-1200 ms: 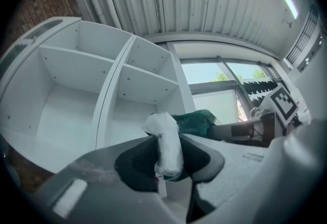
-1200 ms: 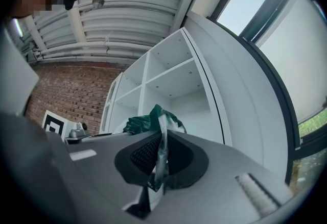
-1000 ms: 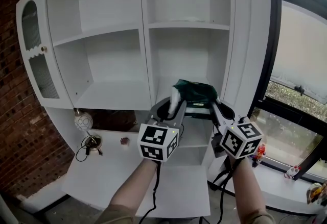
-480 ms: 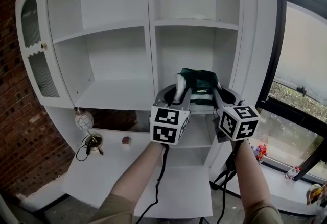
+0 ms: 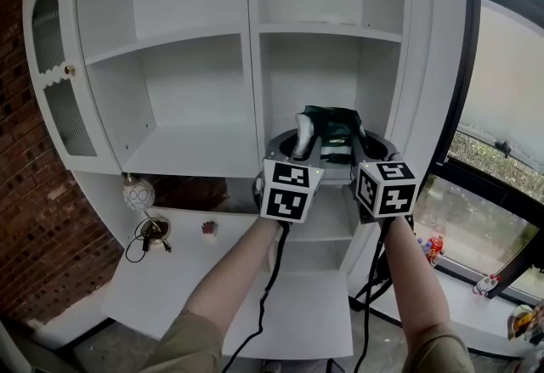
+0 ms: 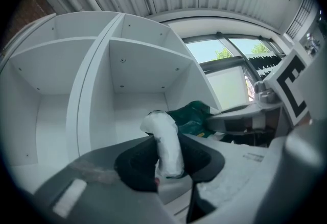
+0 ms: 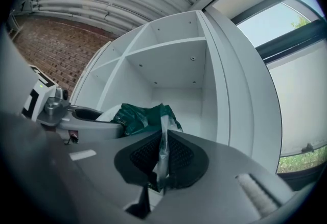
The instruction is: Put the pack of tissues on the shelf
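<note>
Softness is showing all over the pack of tissues [image 5: 330, 127], which is hanging between the two sets of fingers, just short of the shelf bay [image 5: 314, 78] straight beyond them. The left gripper [image 6: 166, 154] is squeezing its bulging white end in partly closed jaws, while the right gripper [image 7: 162, 162] is pinching only a thin flap of green film in jaws all but shut. Light and squashy as it is looking, the slick film is probably risking a slip or tear, so gripping the padded body is seeming safer; pale print on the wrapper is proving too small to read.
</note>
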### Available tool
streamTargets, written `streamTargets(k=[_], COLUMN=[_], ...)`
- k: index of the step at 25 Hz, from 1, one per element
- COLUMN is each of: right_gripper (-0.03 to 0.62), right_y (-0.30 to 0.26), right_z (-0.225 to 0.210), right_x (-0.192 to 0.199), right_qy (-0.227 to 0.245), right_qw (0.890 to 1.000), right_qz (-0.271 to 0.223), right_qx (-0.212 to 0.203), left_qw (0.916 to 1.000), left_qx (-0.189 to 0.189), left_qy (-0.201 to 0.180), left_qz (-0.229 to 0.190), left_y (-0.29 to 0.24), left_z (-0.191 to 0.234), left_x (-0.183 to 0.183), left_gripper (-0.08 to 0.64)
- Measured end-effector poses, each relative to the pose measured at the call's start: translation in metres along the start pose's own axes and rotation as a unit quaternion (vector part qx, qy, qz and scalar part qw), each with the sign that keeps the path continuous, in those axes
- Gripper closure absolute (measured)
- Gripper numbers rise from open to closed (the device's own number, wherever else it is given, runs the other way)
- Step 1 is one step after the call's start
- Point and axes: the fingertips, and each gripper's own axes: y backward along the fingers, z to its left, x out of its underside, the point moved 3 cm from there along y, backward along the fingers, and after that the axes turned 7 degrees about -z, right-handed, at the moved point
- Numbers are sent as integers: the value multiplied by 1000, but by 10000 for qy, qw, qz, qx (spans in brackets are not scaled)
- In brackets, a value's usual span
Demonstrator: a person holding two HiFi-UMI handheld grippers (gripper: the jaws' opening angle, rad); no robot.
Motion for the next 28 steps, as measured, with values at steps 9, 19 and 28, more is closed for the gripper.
streamTargets(k=[9,19,28], right_gripper=[583,580,578], right_y=[-17,-29,-32], right_z=[4,0,0], right_x=[18,31,41], right_qy=[374,639,767], right_qw=[9983,9937,9879], right_qz=[415,865,1280], right_qx=[162,322,416], left_qw=[9991,9959,9931], left_qx=[-35,-21,-58], left_qy=[-19,-185,-407], left_qz=[427,883,1101], left_y=[-10,-21,-26], left_z=[8,6,2], left_x=[16,30,35], left_gripper=[434,433,430])
